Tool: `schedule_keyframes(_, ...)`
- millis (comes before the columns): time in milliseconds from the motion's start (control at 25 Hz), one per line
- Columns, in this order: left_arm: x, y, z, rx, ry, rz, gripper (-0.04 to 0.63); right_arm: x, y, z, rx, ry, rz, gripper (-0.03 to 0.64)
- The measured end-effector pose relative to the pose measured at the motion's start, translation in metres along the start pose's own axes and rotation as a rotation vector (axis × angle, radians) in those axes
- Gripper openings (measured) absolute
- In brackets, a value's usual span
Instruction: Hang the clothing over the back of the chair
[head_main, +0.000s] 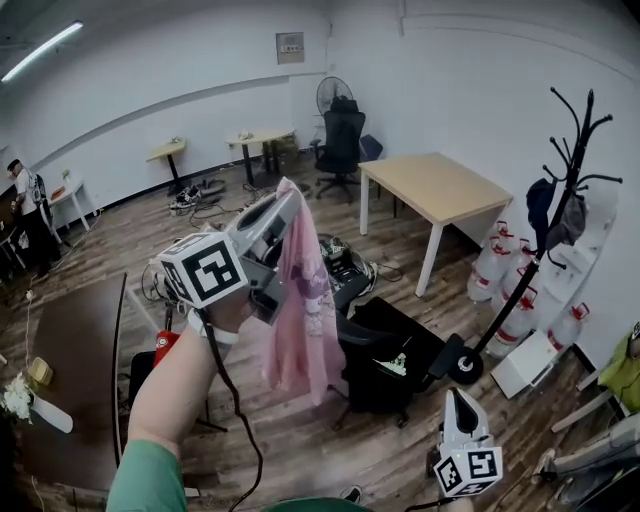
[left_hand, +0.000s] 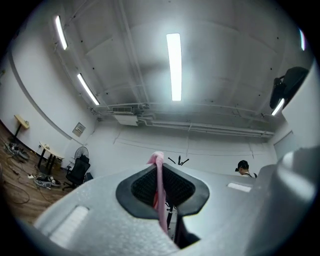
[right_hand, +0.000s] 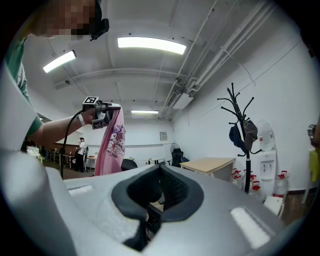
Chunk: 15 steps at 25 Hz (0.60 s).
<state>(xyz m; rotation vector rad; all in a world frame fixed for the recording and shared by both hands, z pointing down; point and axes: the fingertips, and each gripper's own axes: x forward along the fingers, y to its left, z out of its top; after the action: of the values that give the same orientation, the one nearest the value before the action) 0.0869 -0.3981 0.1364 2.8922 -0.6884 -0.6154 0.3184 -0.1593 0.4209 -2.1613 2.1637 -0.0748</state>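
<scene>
A pink garment (head_main: 300, 310) with a cartoon print hangs from my left gripper (head_main: 288, 197), which is raised at chest height and shut on the cloth's top edge. In the left gripper view a thin fold of the pink garment (left_hand: 159, 172) is pinched between the shut jaws of my left gripper (left_hand: 159, 162). A black chair (head_main: 385, 355) stands on the floor just below and right of the hanging cloth. My right gripper (head_main: 458, 397) is low at the right, beside the chair, its jaws shut with nothing in them (right_hand: 160, 168). From there I see the pink garment (right_hand: 110, 145) held aloft.
A black coat stand (head_main: 570, 180) with clothes stands at the right, with water bottles (head_main: 510, 290) by the wall. A light wooden table (head_main: 430, 185) is behind the chair. A dark table (head_main: 70, 350) is at the left. Another office chair (head_main: 340, 145) stands far back.
</scene>
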Motion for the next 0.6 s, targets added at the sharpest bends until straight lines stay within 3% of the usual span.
schedule_keyframes(200,0.050,0.006,-0.028,0.003,0.027,0.031,0.026,0.005,-0.026,-0.018,0.017,0.049,0.014,0.003)
schedule_keyframes(440,0.087,0.042,-0.074,-0.015,0.102,0.096,0.026,0.008,-0.055,-0.035,0.048,0.084,-0.030,0.003)
schedule_keyframes(600,0.108,0.064,-0.102,-0.060,0.145,0.084,0.026,0.010,-0.065,-0.038,0.054,0.094,-0.079,0.003)
